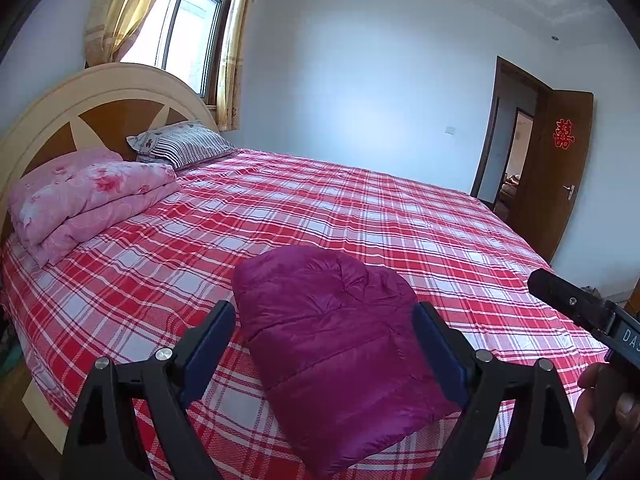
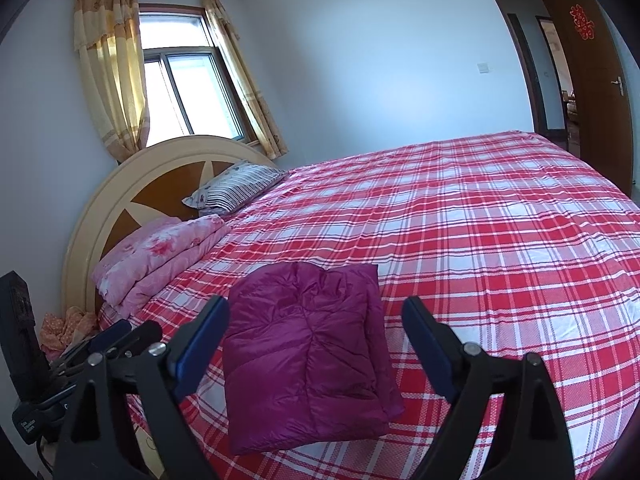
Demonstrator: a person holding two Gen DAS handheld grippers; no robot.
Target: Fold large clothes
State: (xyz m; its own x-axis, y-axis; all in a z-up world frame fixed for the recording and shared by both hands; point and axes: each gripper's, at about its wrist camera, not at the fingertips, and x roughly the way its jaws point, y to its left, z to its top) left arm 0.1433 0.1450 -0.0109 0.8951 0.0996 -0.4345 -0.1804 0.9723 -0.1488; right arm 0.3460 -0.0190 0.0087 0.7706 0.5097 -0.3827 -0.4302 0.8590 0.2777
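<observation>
Jacket: magenta quilted down jacket (image 1: 340,344), folded into a compact, roughly rectangular bundle, lying flat on the near part of the bed; seen again from the right wrist (image 2: 308,352), with a centre seam running down its top face
Bed: wide bed under a red-and-white plaid sheet (image 1: 360,208), smooth across most of its area; the bundle sits close to the near edge
Left gripper (image 1: 324,320): fingers spread wide apart, nothing between them; blue pads face inward; held above the bed with the jacket showing in the gap, not touching it as far as this view tells
Right gripper (image 2: 314,316): fingers likewise wide apart and empty; held above the near edge, jacket framed between the fingers, no visible contact
Other tool in view: the right gripper's black body pokes in at the right edge of the left-wrist picture, a hand (image 1: 600,408) wrapped around its grip; part of the left gripper shows at lower left of the right-wrist picture
Headboard end: folded pink floral quilt (image 1: 88,200) stacked against the rounded cream-and-brown headboard (image 1: 100,120); a striped pillow (image 1: 184,146) just beside it, nearer the window
Far side: window (image 2: 184,96) with yellow curtains (image 2: 108,72) behind the headboard; brown wooden door (image 1: 560,176) standing open, red paper decoration (image 1: 563,134) on its panel
Floor by bed: orange spotted cloth (image 2: 68,328) bunched beside the headboard, details unclear
</observation>
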